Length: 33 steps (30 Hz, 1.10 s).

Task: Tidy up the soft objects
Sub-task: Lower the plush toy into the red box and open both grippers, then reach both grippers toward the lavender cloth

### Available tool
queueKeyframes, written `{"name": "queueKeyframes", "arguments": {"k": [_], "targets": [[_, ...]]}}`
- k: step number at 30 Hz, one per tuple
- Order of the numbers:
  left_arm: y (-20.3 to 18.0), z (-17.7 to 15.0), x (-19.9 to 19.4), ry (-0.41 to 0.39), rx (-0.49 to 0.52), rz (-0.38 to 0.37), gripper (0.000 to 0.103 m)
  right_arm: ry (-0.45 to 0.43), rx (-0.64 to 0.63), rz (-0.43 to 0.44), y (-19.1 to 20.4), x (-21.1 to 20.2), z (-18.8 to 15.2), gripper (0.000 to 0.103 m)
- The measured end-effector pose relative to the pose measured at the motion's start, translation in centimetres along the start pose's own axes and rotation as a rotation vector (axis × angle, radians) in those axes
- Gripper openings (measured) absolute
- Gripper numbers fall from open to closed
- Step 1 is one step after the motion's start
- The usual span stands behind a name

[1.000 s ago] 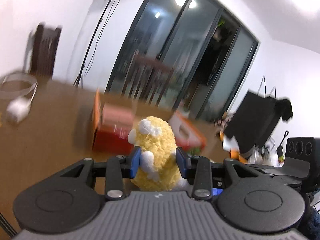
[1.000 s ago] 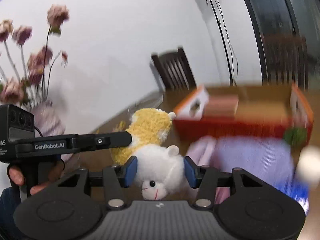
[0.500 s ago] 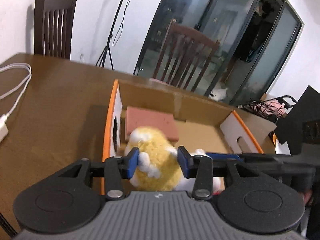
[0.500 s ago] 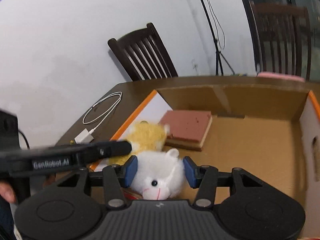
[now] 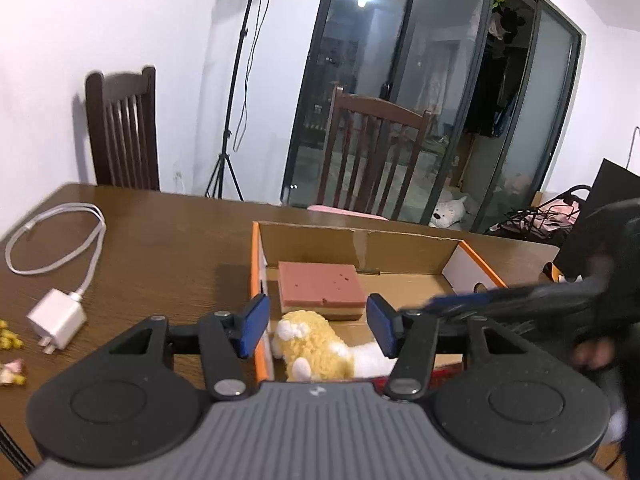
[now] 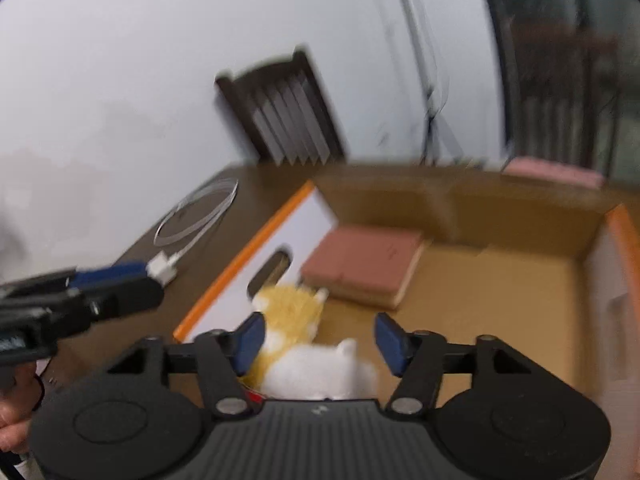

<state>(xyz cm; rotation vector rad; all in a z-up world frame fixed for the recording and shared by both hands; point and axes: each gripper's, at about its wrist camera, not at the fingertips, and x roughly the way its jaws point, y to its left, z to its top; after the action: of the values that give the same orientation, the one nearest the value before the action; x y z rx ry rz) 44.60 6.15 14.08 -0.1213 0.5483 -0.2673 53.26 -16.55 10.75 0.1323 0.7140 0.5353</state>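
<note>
Left gripper (image 5: 318, 330): jaws wide apart, holding nothing, poised over the near left corner of the box

Right gripper (image 6: 318, 344): jaws wide apart, holding nothing, above the near end of the box; view blurred

Yellow toy (image 5: 314, 350): lying in the box at its near left corner, close to the left wall; free of both grippers

White toy (image 6: 320, 372): lying in the box just beside the yellow toy, touching it; largely hidden by the gripper bodies

Sponge (image 5: 322, 290): pink-topped slab flat on the box floor, beyond the toys, near the far left corner

Box (image 5: 404, 246): open cardboard, orange-edged, on the table (image 5: 168, 240); much of the floor to the right is bare

Charger (image 5: 58, 316) with cable: on the table left of the box, well apart; not soft, likely no part of the job

Progress, as judged: three soft items boxed; small bits at the left table edge too unclear to count; whether more remains cannot be told
</note>
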Motion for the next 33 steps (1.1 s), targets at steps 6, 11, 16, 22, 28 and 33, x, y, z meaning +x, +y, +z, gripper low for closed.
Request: {"name": "queueKeyframes", "arguments": {"k": [6,11,16,22,28,33], "targets": [[-1.3,-1.4,-6.9,-0.074,0.095,0.003,0.069,-0.148,-0.133,-0.113,1.2,-12.3,-2.2,0.073],[-2.8,-3.0,-11.4,-0.112,0.126,-0.005,0.074,-0.234,-0.156,-0.228,1.0,-21.2,-5.6,0.079],[-4.7,-5.5,-14.9,-0.134,0.112,-0.024,0.079,-0.275,-0.138,-0.219,1.8,-25.4,-8.9,0.08],[-6.2,-11.8,-18.5,-0.12,0.077,-0.037,0.081,-0.302,-0.164,-0.22,4.2,-26.9,-15.0,0.084],[-7.1,-17.7,-21.0,-0.063,0.044,-0.085,0.085,-0.268,-0.111,-0.215,6.0,-26.5,-23.4,0.084],[-8.9,-17.7,-18.7,-0.029,0.067,-0.115,0.084,-0.235,-0.041,-0.186,5.7,-26.2,-27.0,0.084]]}}
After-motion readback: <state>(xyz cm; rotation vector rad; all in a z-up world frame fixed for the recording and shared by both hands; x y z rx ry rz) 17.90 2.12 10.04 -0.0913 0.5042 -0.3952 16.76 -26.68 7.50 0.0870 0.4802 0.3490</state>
